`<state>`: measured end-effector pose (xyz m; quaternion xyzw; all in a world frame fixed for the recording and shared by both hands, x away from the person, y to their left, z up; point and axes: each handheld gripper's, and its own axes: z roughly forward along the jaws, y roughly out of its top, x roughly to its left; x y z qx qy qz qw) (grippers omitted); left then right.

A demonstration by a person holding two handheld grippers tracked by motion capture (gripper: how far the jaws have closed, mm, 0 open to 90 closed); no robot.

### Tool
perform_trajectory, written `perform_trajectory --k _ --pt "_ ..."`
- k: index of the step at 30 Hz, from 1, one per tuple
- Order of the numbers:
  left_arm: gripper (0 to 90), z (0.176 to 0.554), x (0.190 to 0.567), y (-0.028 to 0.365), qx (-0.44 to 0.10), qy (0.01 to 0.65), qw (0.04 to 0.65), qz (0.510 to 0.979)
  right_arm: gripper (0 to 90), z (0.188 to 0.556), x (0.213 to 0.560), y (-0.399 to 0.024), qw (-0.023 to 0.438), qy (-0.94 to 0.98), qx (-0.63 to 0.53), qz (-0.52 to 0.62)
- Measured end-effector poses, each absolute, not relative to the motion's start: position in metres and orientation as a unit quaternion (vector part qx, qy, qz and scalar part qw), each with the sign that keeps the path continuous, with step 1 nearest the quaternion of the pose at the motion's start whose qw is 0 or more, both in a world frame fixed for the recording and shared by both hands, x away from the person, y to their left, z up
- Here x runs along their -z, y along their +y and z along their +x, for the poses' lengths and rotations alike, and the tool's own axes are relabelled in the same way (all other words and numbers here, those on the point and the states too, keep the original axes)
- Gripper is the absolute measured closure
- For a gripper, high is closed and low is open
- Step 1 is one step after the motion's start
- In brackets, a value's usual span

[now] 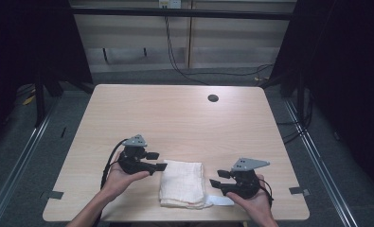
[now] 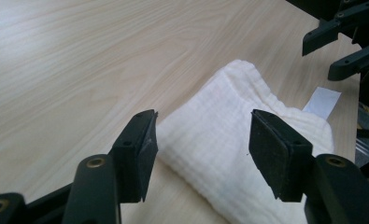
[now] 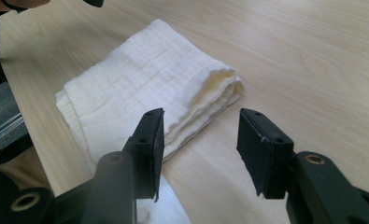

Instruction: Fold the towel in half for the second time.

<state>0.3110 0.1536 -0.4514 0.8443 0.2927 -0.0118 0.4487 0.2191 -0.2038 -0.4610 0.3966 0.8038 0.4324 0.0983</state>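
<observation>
Two tongs flank a folded white cloth that lies flat on the tabletop, near the front edge on the person's side. Left tongs sit just beside the cloth's left far corner, jaws apart, nothing between them. Right tongs hover just off the cloth's right edge, also released and empty. A small white tag pokes out from the cloth's near right corner.

Risks from here, as I judge them:

- Cloth is folded in several layers – the right gripper view shows the stacked edges facing the right tongs. A pinch that catches only the top layer would peel the fold open instead of lifting the whole stack.
- Left tongs' pads are above the cloth edge, not around it; closing from this height would prob. grab air or just drag the fabric.
- Cloth lies close to the tabletop's front edge, so a sideways nudge from either side could push it off, or bunch it vs. the other tongs.
- Uneven pull between the two sides would skew the fold – soft fabric won't hold shape.
</observation>
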Motion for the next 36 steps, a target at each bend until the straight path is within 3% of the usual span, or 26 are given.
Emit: perform_trajectory --k 18,25,29,36 --pt "38.7 0.269 0.463 0.212 -0.022 0.336 0.413 0.846 47.1 0.212 0.464 -0.248 0.128 0.776 -0.44 0.434" --pt "36.4 0.256 0.459 0.232 -0.058 0.364 0.422 0.828 45.8 0.208 0.46 -0.261 0.146 0.756 -0.455 0.447" --pt "36.3 0.247 0.464 0.241 -0.053 0.367 0.435 0.82 44.6 0.208 0.465 -0.267 0.161 0.755 -0.441 0.458" --pt "34.6 0.259 0.469 0.235 -0.06 0.356 0.432 0.827 43.9 0.209 0.472 -0.275 0.168 0.744 -0.444 0.47"
